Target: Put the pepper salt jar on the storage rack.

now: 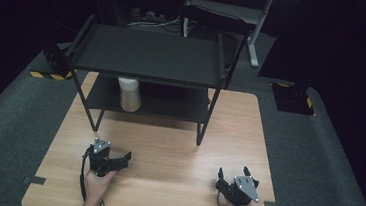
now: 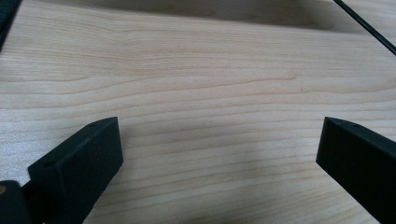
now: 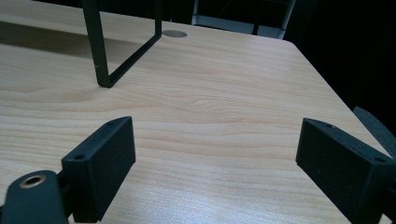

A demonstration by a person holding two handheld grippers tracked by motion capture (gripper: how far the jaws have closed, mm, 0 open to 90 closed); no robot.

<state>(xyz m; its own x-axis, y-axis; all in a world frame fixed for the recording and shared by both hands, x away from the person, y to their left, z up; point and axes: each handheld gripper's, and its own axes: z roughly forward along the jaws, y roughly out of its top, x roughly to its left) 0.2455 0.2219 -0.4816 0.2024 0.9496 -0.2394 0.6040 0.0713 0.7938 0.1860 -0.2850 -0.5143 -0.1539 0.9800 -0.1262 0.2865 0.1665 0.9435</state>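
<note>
My left gripper rests low over the wooden table at its near left, held by a hand. Its jaws point to the right. In the left gripper view the left gripper stands open with only bare wood between the jaws. My right gripper sits near the table's front right, pointing away from the person. It is open too, and in the right gripper view the right gripper holds nothing. A white cylindrical container stands on the lower shelf of a black rack.
The black two-shelf rack spans the back half of the table, and its front right leg rises ahead of the right gripper. A thin black cable crosses the wood at the far right. Grey carpet surrounds the table.
</note>
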